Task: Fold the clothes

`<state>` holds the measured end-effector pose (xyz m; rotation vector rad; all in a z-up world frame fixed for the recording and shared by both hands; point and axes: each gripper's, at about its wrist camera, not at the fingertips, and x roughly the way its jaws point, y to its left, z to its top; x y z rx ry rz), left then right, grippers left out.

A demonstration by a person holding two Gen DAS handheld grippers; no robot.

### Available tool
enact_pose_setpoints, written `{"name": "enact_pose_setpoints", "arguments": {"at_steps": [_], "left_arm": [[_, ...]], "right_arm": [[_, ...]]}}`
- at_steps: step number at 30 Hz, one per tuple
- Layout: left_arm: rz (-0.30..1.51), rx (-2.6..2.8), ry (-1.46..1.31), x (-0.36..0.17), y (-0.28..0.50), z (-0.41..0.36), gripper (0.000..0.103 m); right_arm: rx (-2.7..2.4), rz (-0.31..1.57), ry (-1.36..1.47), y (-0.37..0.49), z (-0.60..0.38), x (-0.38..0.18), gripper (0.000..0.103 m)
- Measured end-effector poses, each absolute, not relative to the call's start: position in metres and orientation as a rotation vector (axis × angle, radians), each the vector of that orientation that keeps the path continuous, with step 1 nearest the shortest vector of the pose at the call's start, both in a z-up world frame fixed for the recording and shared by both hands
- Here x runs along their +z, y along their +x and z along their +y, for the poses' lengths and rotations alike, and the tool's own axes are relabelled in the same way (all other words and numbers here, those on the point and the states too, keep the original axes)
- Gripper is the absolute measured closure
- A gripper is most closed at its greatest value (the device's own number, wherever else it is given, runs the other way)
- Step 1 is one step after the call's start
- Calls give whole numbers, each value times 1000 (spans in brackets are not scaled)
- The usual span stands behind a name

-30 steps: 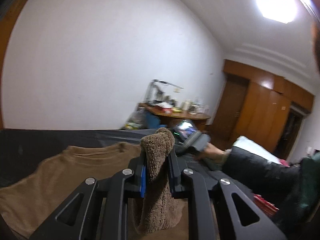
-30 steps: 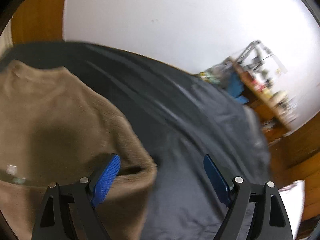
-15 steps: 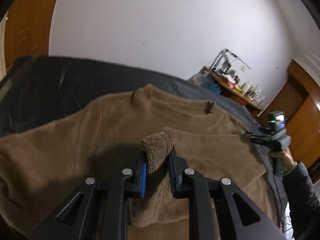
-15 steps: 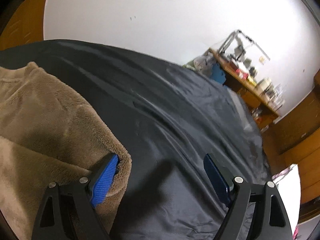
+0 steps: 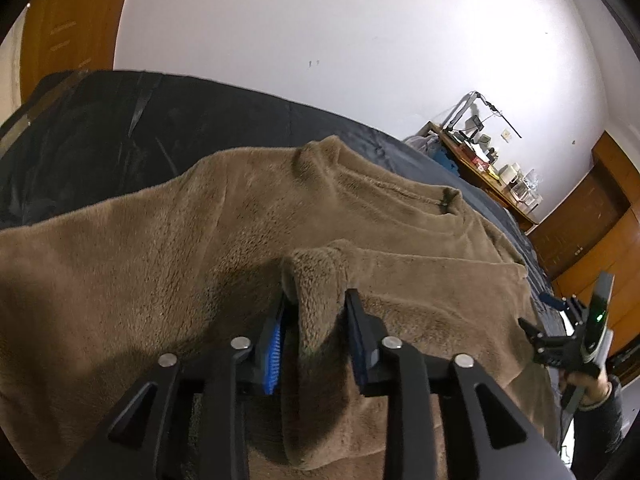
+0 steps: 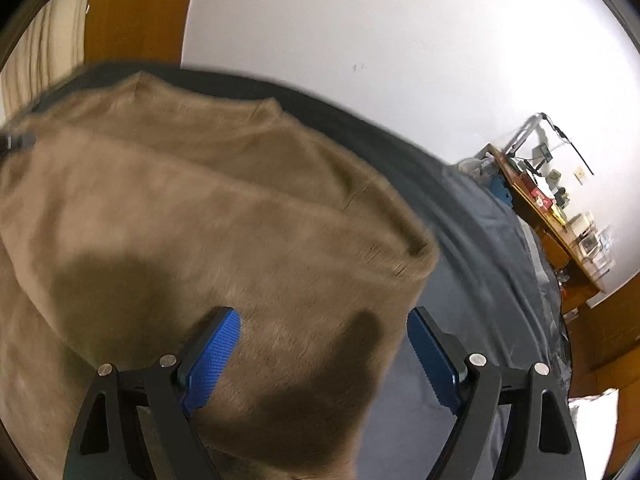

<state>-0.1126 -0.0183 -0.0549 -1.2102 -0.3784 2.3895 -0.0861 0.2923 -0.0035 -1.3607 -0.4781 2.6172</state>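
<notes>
A brown fleece sweater point(image 5: 180, 248) lies spread on a dark bed sheet point(image 5: 100, 120), collar toward the wall. My left gripper point(image 5: 316, 312) is shut on a raised fold of it, which stands up between the two pads over the sweater's middle. In the right wrist view the sweater point(image 6: 200, 220) fills the left half, a little blurred. My right gripper point(image 6: 324, 344) hangs open above its right edge. One blue pad is over the fleece and the other is over the sheet point(image 6: 480, 264), with nothing held.
A hand point(image 5: 588, 388) holds the right gripper at the sweater's far right side. A cluttered wooden desk point(image 6: 552, 216) stands against the white wall beyond the bed. Wooden wardrobe doors point(image 5: 592, 220) are to its right, and bare sheet lies around the sweater.
My left gripper came down and forward with the fold, laying it onto the sweater, and its jaws stand slightly wider. My right gripper, still open, shifted left over the sweater's edge.
</notes>
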Motion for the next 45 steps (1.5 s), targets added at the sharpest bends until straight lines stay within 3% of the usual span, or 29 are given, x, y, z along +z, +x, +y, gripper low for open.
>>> {"name": "enact_pose_setpoints", "arguments": {"at_steps": [2, 9, 15, 18, 24, 26, 28, 32, 34, 42, 45], "left_arm": [[-388, 2384, -1230, -59, -114, -19, 57], [-348, 2378, -1219, -61, -114, -11, 48], [-341, 2360, -1204, -62, -114, -8, 39], [-324, 2360, -1200, -61, -113, -6, 35], [-296, 2358, -1194, -60, -111, -3, 29], [-308, 2350, -1192, -61, -111, -5, 29], [-328, 2341, -1192, -61, -112, -8, 29], [-358, 2328, -1193, -61, -113, -13, 29], [-356, 2330, -1196, -61, -113, -13, 29], [-371, 2388, -1262, -51, -112, -28, 25], [-367, 2447, -1214, -37, -105, -34, 24]], "right_arm": [[2611, -465, -1335, -87, 301, -8, 16], [2583, -105, -1367, -85, 353, -8, 15], [2635, 16, -1202, -37, 374, 22, 15], [2672, -36, -1230, -13, 367, 25, 15], [2606, -510, -1281, 0, 310, -7, 15], [2532, -570, -1240, -9, 307, -16, 15], [2466, -520, -1206, -15, 318, -19, 15], [2439, -131, -1244, -13, 361, -22, 14], [2445, -24, -1255, -10, 369, -25, 14], [2464, -169, -1277, -6, 340, -9, 14], [2554, -124, -1225, -2, 329, 8, 14]]}}
